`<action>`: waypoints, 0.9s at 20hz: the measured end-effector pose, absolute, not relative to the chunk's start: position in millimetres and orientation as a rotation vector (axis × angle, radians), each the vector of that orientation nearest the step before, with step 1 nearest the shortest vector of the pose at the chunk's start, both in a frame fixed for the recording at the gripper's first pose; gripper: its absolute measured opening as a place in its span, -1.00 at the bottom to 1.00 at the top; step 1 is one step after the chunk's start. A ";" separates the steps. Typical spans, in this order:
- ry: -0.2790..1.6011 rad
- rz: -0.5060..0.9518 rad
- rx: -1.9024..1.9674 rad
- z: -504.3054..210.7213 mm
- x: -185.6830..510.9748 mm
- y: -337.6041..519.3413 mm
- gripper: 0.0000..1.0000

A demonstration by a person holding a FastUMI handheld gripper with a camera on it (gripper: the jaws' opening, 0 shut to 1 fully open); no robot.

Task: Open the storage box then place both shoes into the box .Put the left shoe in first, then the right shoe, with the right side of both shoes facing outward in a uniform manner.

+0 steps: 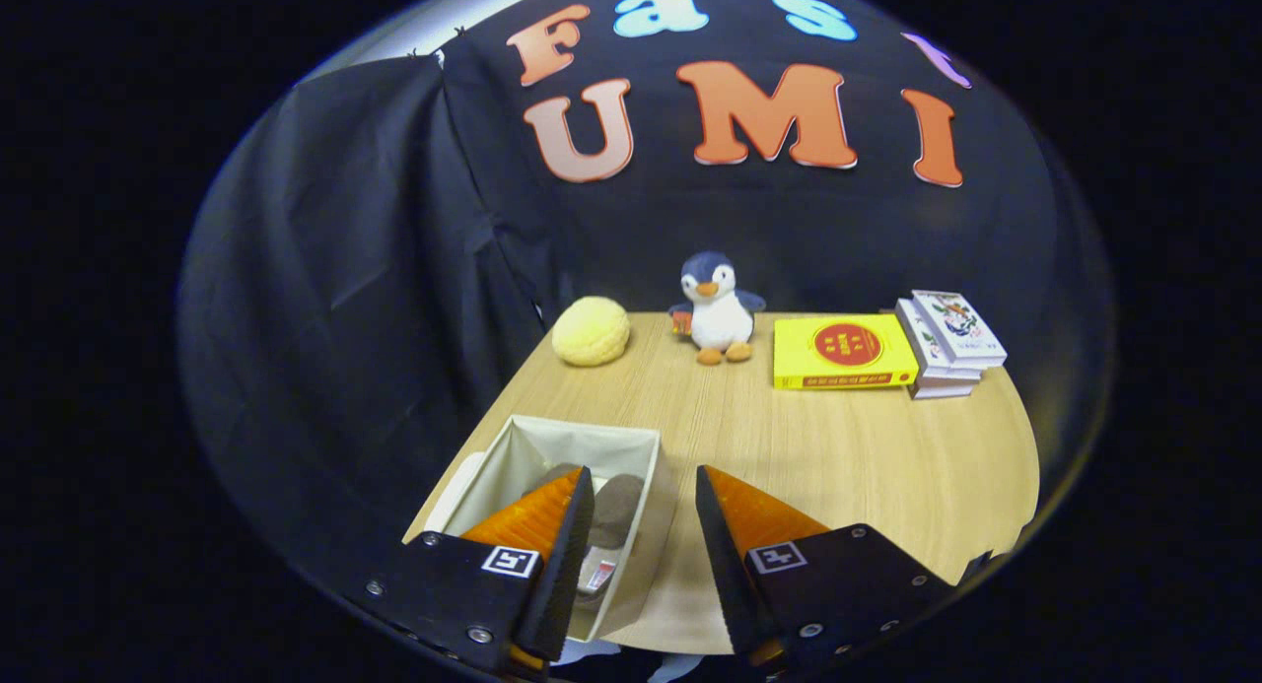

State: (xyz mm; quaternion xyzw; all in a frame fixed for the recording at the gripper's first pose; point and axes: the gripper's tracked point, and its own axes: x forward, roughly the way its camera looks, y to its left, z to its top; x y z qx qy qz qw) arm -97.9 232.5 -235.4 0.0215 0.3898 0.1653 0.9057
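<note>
The storage box (552,486), pale fabric with upright walls, stands open near the table's front corner, partly under the gripper's left finger (537,525); inside it lie grey shoes (613,511), seen between that finger and the box's right wall, though how many and which way they face cannot be told; a small tag with red on it shows low in the box beside the finger's inner edge. A pale flat piece, perhaps the lid (455,491), juts out along the box's left wall.

The gripper (646,481) hangs above the table, tilted downward, its fingers spread wide with nothing between them; the left fingertip is over the box's interior, the right finger (749,525) is over bare wood just right of the box; the box's right wall runs through the gap between them.

The wooden table (848,466) lies bare ahead of the right finger and well beyond it; the table's left edge runs diagonally close behind the box, and its curved right edge sits well off to the right. Along the far edge, well beyond the fingers, stand a yellow fuzzy ball (591,331), a plush penguin (717,308), a yellow book (843,352) and a stack of white books (951,343); the black cloth wall (375,249) hangs behind and to the left.
</note>
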 end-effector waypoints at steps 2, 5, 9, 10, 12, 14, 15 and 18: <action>0.752 0.315 0.058 -222.5 -90.5 202.2 0.29; 0.667 0.270 0.059 -199.9 -76.6 158.5 0.37; 0.511 0.203 0.046 -159.7 -55.4 104.9 0.60; 0.460 0.185 0.044 -145.9 -50.1 92.1 0.66; 0.383 0.156 0.030 -122.8 -43.9 71.0 0.68; 0.329 0.141 0.023 -104.6 -39.4 55.6 0.69; 0.305 0.138 0.023 -97.2 -37.4 51.2 0.69; 0.228 0.118 0.022 -72.6 -31.5 36.1 0.81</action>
